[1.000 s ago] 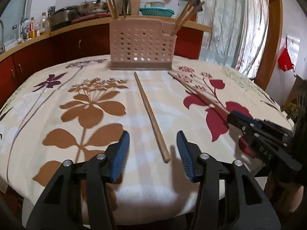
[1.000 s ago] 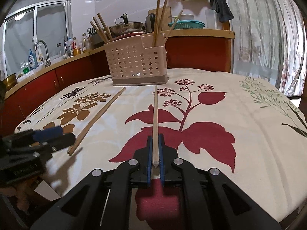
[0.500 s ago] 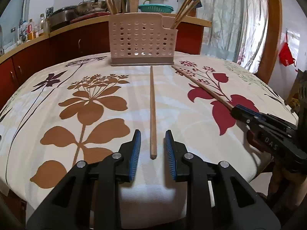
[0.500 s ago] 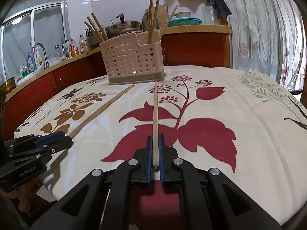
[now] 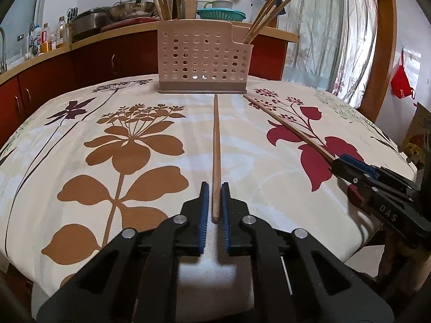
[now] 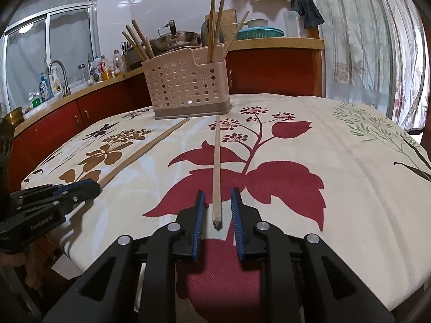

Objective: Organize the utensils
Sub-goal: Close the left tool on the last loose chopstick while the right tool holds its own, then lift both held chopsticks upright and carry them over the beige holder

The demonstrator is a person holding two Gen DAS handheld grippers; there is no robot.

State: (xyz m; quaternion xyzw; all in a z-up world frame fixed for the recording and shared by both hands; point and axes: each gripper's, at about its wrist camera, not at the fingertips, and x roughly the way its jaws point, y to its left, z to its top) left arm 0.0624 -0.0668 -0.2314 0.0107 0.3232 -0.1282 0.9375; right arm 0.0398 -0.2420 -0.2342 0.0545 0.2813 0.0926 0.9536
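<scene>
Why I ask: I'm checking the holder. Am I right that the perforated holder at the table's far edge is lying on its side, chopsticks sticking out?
No. The right wrist view shows the holder standing upright, chopsticks sticking out of its top.

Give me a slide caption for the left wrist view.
Left gripper shut on a chopstick lying toward the utensil holder.
</scene>
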